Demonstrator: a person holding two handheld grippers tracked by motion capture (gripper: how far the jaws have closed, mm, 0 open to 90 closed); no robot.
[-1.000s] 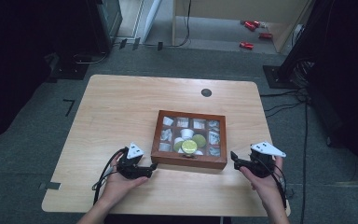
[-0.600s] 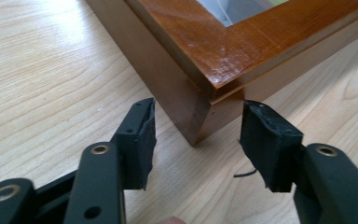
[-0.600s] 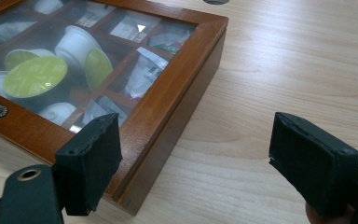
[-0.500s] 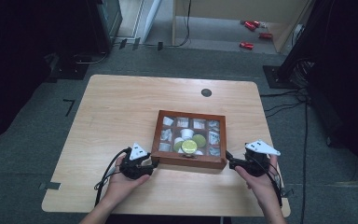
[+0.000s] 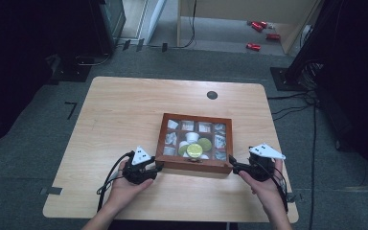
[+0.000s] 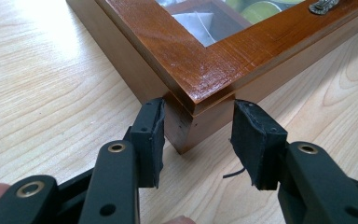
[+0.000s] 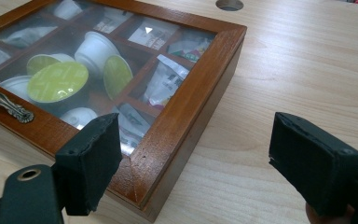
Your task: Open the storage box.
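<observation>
A pale wooden tabletop [image 5: 124,115] with rounded corners takes up the middle of the high view, a small dark round hole [image 5: 212,95] near its far edge. Right of centre on it sits a shallow, reddish-brown wooden box with a glass-paned lid [image 5: 194,164], divided into small compartments holding white and lime-green capsules [image 7: 58,81] and paper sachets [image 7: 165,84]; a small ornate metal handle [image 7: 7,106] sits on the lid's near edge.

Both forearms enter from the bottom of the high view. The left hand [image 5: 124,189] holds the left gripper [image 5: 155,168] low at the box's lower left corner. In the left gripper view its jaws stand narrowly apart, one on each side of that corner, close to the wood; whether the pads press on it is hard to make out. The right hand [image 5: 263,184] holds the right gripper [image 5: 233,164] at the lower right corner. In the right gripper view its jaws are wide: one pad overlaps the lid's corner, the other hangs over bare tabletop, well apart from the box. Sachet printing is unreadable through the glare.
</observation>
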